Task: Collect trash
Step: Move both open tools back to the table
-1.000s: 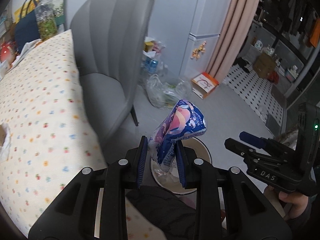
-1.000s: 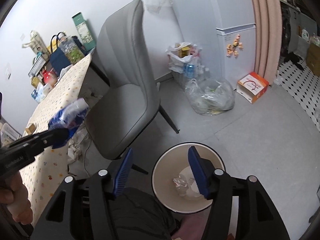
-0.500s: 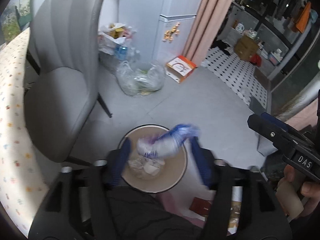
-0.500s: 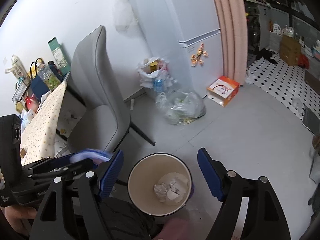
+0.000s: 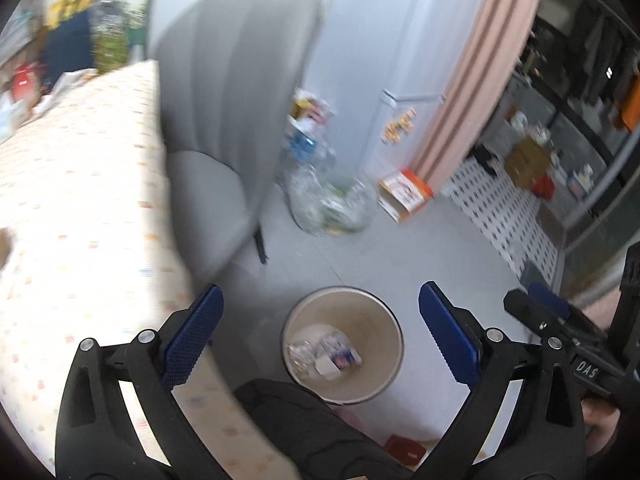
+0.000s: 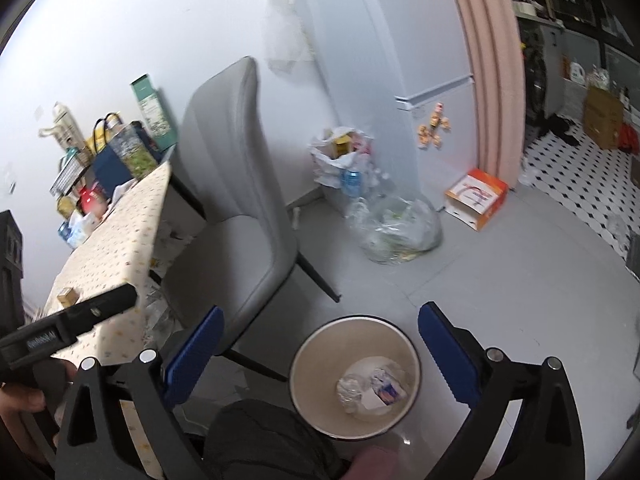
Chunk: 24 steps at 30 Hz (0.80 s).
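Your table fills the left of the frame, the chair beside it. The bin sits bottom centre, wrappers lying inside. Your left gripper and right gripper are both opening wide, nothing between their jaws.

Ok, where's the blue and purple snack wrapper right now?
The snack wrapper lies at the bottom of the round waste bin on the floor, among crumpled trash, low in both wrist views, right of the grey chair.
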### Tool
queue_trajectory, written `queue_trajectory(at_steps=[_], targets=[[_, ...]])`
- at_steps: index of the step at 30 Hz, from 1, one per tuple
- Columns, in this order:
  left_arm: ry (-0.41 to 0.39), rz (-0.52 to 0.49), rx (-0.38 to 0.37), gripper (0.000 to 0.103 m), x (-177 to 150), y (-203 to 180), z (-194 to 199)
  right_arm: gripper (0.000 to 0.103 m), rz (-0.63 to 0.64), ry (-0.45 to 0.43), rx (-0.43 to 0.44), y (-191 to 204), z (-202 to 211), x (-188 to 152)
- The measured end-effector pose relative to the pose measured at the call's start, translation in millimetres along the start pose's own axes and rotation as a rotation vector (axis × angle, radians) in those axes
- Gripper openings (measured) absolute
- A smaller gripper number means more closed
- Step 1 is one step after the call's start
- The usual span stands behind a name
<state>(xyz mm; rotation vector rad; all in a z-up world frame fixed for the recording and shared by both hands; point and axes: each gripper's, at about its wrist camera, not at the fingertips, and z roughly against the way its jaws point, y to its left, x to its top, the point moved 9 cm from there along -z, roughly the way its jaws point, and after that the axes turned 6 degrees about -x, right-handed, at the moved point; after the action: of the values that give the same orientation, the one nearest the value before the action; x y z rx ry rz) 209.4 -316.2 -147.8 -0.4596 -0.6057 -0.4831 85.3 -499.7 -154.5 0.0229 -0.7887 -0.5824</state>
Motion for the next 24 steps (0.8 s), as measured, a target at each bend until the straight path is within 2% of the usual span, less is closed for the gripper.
queue_trajectory(at_steps=[5,12,24], targets=[[-0.084,0.062,0.029,0.097,5.3,30.9,38.1,0.095,0.057,-0.02,0.041,45.6,4.6,2.7],[-0.152,0.152,0.079,0.097,-0.8,81.9,77.5,0.095,0.128,-0.039,0.091,105.2,15.3,3.0],[-0.256,0.271,0.135,0.097,-18.1,150.9,134.0,0.095,0.232,-0.057,0.159,175.3,36.6,0.4]])
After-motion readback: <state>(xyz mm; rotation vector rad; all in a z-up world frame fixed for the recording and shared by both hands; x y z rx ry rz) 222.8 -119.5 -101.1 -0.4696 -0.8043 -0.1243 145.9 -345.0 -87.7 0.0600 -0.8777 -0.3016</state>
